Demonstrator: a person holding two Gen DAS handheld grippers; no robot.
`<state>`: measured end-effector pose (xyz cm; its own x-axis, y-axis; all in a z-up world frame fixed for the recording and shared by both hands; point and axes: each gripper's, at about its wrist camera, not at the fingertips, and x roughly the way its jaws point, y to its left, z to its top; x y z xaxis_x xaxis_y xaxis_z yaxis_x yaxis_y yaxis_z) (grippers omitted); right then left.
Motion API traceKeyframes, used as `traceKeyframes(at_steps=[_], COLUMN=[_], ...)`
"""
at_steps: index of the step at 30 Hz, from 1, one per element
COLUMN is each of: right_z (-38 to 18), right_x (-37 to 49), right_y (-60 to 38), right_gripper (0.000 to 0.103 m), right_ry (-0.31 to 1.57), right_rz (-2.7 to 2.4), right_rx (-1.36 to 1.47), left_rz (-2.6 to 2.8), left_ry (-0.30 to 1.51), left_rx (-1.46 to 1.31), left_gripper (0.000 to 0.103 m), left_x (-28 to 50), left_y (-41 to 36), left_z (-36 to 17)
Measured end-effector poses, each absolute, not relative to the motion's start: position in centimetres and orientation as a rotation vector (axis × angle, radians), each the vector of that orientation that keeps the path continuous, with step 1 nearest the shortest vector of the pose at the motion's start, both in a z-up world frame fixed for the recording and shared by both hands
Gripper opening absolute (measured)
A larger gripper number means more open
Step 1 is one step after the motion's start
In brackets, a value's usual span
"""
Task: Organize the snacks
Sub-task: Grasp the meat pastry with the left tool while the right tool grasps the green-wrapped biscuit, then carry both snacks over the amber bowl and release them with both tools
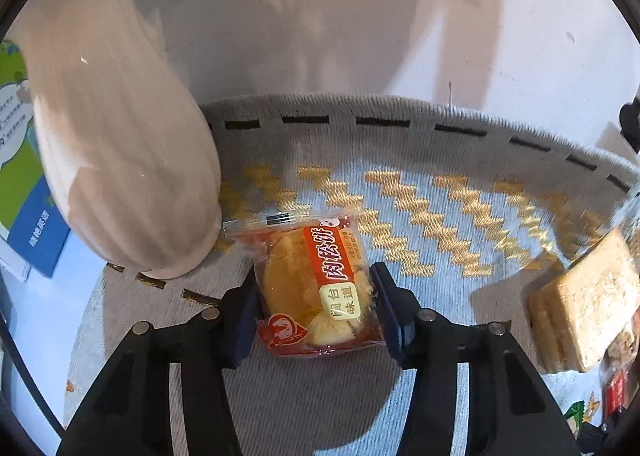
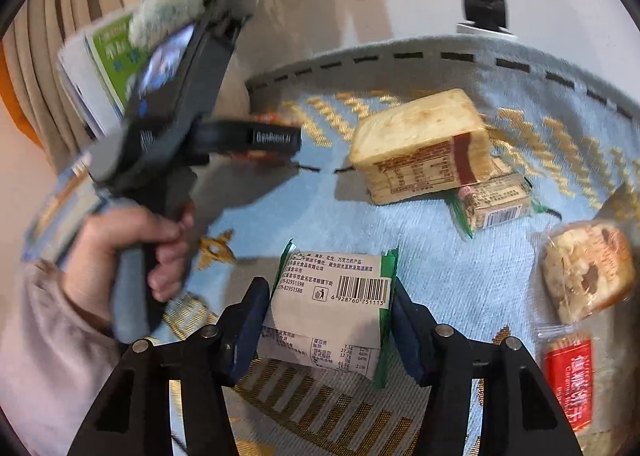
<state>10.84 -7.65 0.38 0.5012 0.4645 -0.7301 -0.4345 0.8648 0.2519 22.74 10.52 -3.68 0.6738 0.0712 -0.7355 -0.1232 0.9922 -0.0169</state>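
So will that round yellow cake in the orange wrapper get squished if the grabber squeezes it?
Probably a bit. The cake packet looks soft and flaky, so it could crumble under the left gripper. Its glossy wrapper may be slippery. It seems small and puffy, so likely light.

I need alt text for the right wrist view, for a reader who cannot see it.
The right gripper clamps a green-edged packet over a blue mat. To its left, a hand holds the left gripper, closed on an orange snack. Beyond lie a cracker block and other snacks.
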Motion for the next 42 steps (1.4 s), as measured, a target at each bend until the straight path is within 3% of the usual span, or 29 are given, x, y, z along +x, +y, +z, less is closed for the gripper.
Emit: traceKeyframes(at_steps=[9, 13, 16, 24, 31, 39, 41, 42], right_z=[2.1, 6.3, 10.2, 17.2, 16.4, 12.8, 12.0, 11.6], right_x=[9.2, 8.4, 7.5, 5.8, 7.3, 8.5, 8.9, 9.1], right_y=[-10.3, -13.3, -15.0, -24.9, -35.9, -43.4, -43.9, -44.1], right_gripper=[0.057, 0.057, 0.057, 0.057, 0.057, 0.057, 0.059, 0.061], right_ry=[0.844, 0.751, 0.696, 0.591, 0.643, 0.805, 0.841, 0.855], right_rz=[0.644, 0.678, 0.656, 0.481, 0.264, 0.07, 0.043, 0.034], right_rx=[0.15, 0.198, 0.211, 0.249, 0.354, 0.405, 0.397, 0.403], left_rz=[0.12, 0.122, 0.091, -0.167, -0.459, -0.743, -0.76, -0.752], left_ry=[0.65, 0.705, 0.716, 0.677, 0.646, 0.738, 0.775, 0.798], left_rx=[-0.215, -0.256, -0.236, -0.137, 0.023, 0.13, 0.14, 0.146], left_gripper=[0.049, 0.049, 0.049, 0.049, 0.049, 0.049, 0.054, 0.065], left_x=[18.1, 15.7, 14.2, 11.0, 7.0, 4.3, 3.9, 3.9], left_y=[12.5, 11.4, 8.9, -2.7, -14.7, -25.8, -27.1, -27.6], left_z=[-1.9, -2.2, -1.2, 7.5, 13.1, 11.8, 10.9, 10.3])
